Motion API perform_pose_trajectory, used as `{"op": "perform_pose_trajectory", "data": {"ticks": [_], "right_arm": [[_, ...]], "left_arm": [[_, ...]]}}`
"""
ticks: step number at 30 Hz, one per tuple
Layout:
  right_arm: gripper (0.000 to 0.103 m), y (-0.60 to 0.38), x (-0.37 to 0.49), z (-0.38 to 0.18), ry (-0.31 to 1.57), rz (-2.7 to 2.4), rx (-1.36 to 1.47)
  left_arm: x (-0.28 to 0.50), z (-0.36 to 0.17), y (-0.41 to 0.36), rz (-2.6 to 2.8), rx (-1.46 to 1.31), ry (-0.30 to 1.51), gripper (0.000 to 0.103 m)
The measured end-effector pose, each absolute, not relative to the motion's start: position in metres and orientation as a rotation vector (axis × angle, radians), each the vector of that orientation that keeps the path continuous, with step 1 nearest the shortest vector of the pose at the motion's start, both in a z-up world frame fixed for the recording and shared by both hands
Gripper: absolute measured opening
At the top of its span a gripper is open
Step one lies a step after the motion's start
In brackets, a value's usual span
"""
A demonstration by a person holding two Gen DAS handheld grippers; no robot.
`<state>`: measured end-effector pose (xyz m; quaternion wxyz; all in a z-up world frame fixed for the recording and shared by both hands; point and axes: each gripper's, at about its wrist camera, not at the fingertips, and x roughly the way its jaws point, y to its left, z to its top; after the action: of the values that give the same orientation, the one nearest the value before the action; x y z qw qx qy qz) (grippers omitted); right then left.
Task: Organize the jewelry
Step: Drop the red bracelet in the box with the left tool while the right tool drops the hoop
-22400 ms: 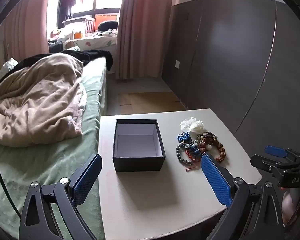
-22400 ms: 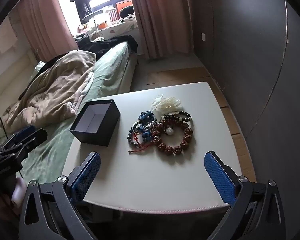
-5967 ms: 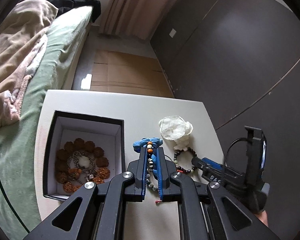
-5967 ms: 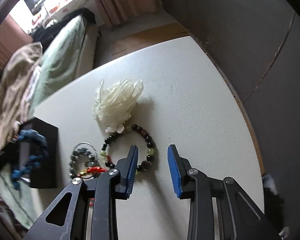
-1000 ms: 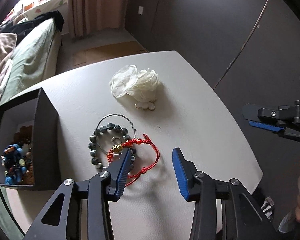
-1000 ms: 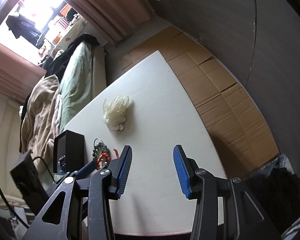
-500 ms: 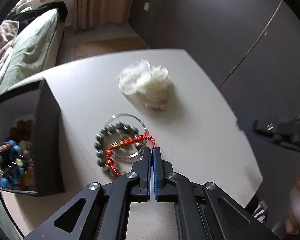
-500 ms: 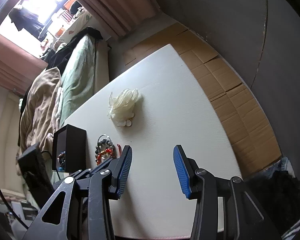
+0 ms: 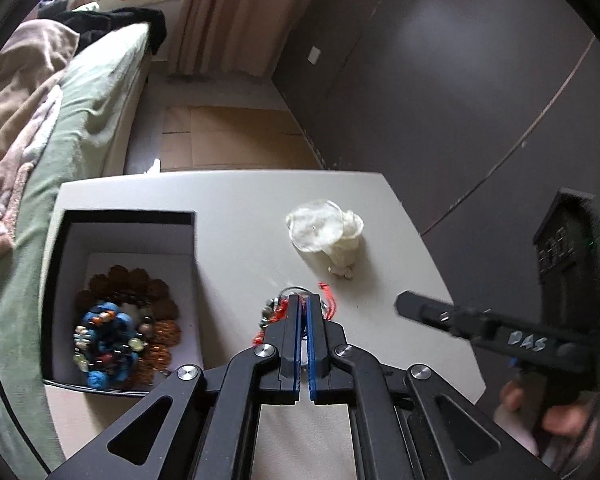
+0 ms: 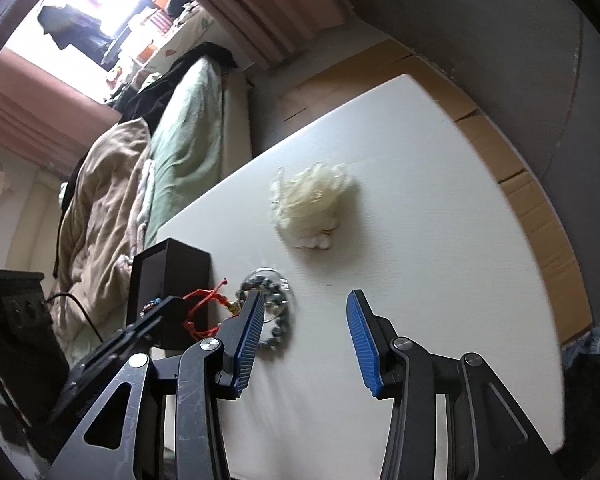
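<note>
I am holding my left gripper (image 9: 303,300) low over the bench (image 9: 228,208), and its jaws are pinching together on the red string bracelet (image 10: 204,306). The red string is hanging from my jaws just beside the black box (image 9: 66,280), on the side away from the bed (image 9: 96,92). I think I am pinching it tight so it is not slipping out while I am carrying it to the box.

My right gripper (image 10: 306,320) is waiting with its jaws wide apart and nothing between them. I think it is staying out of the way.

The grey bead bracelet (image 10: 276,320) is lying on the bench near the box, under the red string, with a thin silver ring beside it. I cannot tell if it is caught on the string.

Inside the box, brown beads (image 9: 140,280) and a blue bead bracelet (image 9: 104,340) are already lying in a pile. That is where the jewelry is going.

Farther from the box, a white crumpled bundle (image 9: 328,232) is sitting alone on the bench. It is looking soft and squishy.
</note>
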<state>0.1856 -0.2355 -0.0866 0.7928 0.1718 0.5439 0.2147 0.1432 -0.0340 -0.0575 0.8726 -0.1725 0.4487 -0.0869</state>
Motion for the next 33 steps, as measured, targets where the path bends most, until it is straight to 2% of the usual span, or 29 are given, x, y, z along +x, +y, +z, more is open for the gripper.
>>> {"op": "perform_pose_trajectory", "data": {"ticks": [9, 14, 16, 18, 26, 28, 33], "right_arm": [[0.044, -0.204, 0.197, -0.105, 1.199, 0.458, 0.311], [0.037, -0.192, 0.204, -0.113, 1.204, 0.439, 0.261], [0.025, -0.186, 0.206, -0.116, 1.213, 0.431, 0.231], [0.02, -0.182, 0.207, -0.12, 1.223, 0.421, 0.202], [0.011, -0.163, 0.206, -0.123, 1.207, 0.372, 0.058], [0.006, -0.159, 0.206, -0.122, 1.197, 0.363, 0.02], [0.004, -0.163, 0.208, -0.12, 1.206, 0.421, 0.087]], "left_arm": [[0.139, -0.041, -0.004, -0.168, -0.418, 0.878, 0.001], [0.14, -0.036, 0.008, -0.155, -0.445, 0.861, 0.002], [0.14, -0.034, 0.014, -0.151, -0.456, 0.853, 0.002], [0.139, -0.032, 0.019, -0.148, -0.465, 0.842, 0.002], [0.134, -0.019, 0.044, -0.122, -0.505, 0.798, 0.002], [0.134, -0.02, 0.051, -0.107, -0.516, 0.797, 0.001], [0.136, -0.03, 0.064, -0.055, -0.535, 0.834, 0.002]]}}
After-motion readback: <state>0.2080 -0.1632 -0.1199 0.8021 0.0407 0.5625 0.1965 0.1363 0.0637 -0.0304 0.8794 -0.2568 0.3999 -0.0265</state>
